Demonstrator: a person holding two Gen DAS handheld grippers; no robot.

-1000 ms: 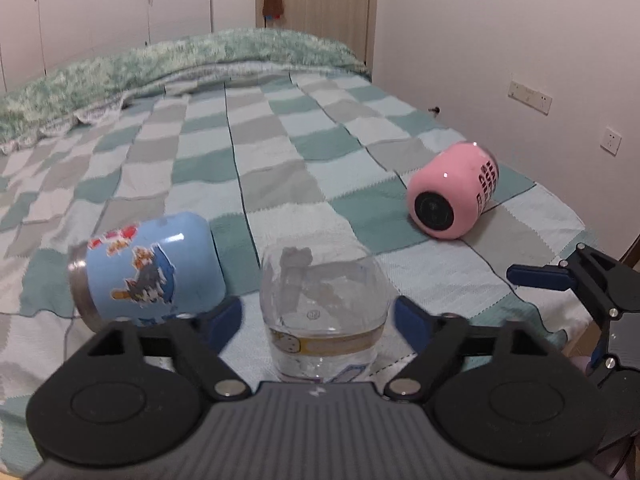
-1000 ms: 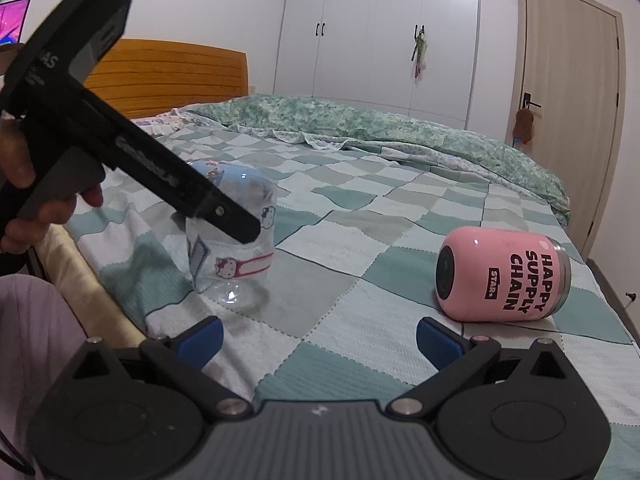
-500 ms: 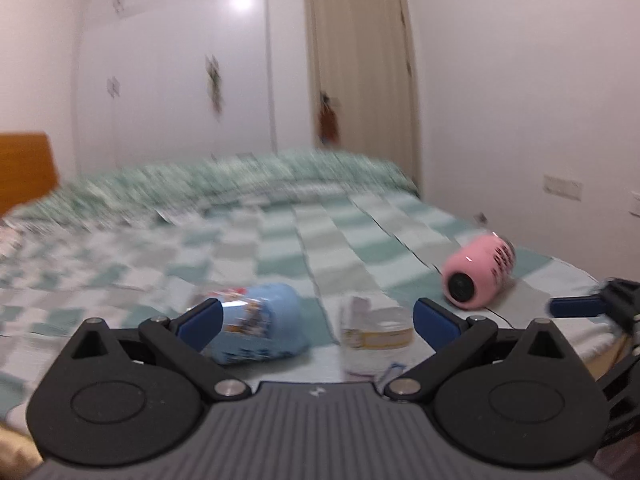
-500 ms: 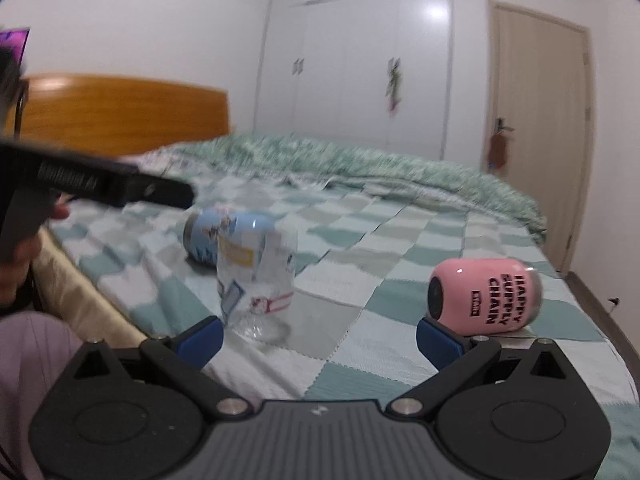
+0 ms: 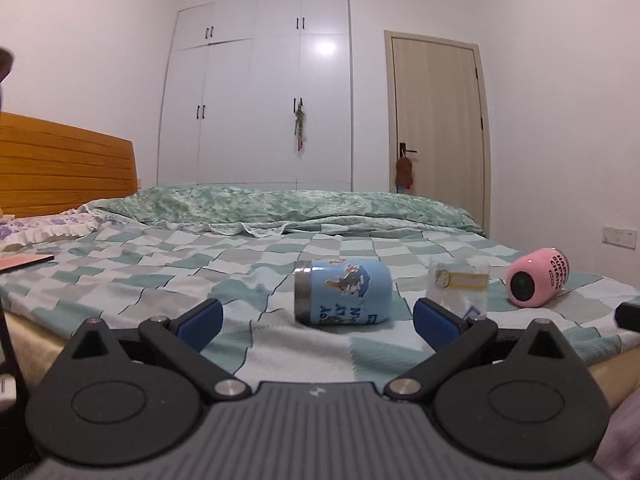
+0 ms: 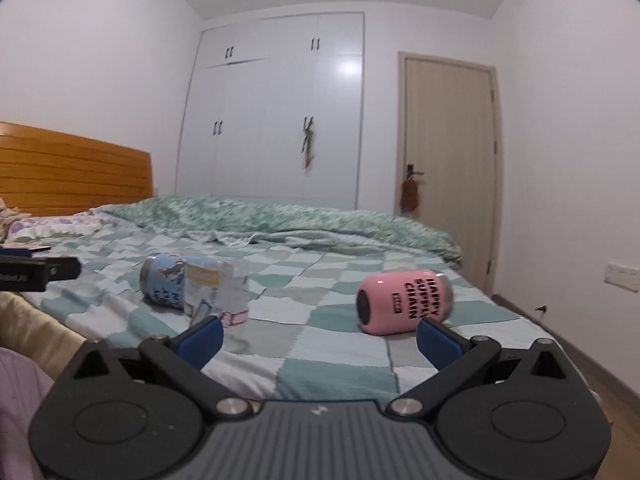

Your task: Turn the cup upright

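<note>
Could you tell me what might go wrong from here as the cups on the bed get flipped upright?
The blue cup and pink cup lie on their sides on a soft quilt, so either could roll away when nudged.
The clear cup stands close beside the blue cup; reaching for the blue one might knock it over.
Both the left tool and right tool are open and empty, away from the cups, so nothing steadies them.

We see open checked blanket (image 5: 168, 280) between our left gripper (image 5: 318, 318) and the blue cup (image 5: 342, 294) lying on its side. The clear cup (image 5: 458, 290) stands just beside it on the right, crowding that flank. Bare blanket separates the clear cup from the pink cup (image 6: 404, 304), leaving our right gripper (image 6: 320, 338) a passage between them.
</note>
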